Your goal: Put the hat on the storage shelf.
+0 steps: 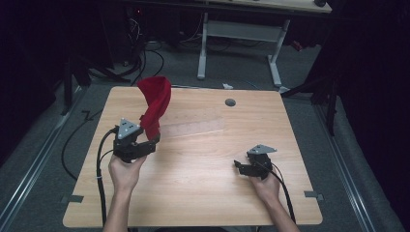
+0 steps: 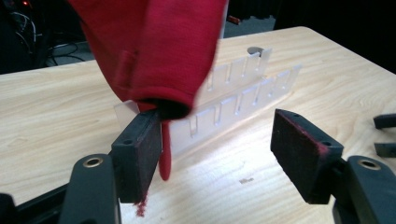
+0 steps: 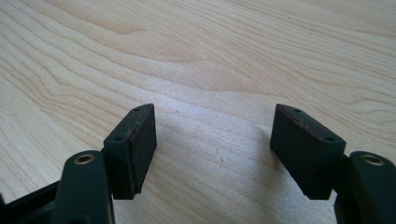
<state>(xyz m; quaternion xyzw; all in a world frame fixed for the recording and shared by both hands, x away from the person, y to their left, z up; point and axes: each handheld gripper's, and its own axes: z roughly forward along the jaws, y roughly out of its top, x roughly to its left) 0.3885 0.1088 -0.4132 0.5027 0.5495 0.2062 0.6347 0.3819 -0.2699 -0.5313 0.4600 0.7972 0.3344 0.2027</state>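
Note:
A red cloth (image 1: 155,99) stands bunched up over the left half of the wooden table (image 1: 203,188). Its lower end lies against the tip of one jaw of my left gripper (image 1: 151,144). In the left gripper view the red cloth (image 2: 154,51) drapes over that jaw's tip and a red strand hangs down the pad's inner face. The left gripper (image 2: 217,140) stands wide open and the pads do not press on the cloth. A clear slotted plastic rack (image 1: 193,126) lies just behind it (image 2: 243,98). My right gripper (image 1: 241,166) rests low over bare wood, open and holding nothing (image 3: 215,140).
A round grey grommet (image 1: 230,102) sits in the table's far middle. Black cables trail from both grippers off the near edge. Beyond the table stand a white-legged desk (image 1: 241,29) and floor cables (image 1: 145,58). Bare wood lies between the two grippers.

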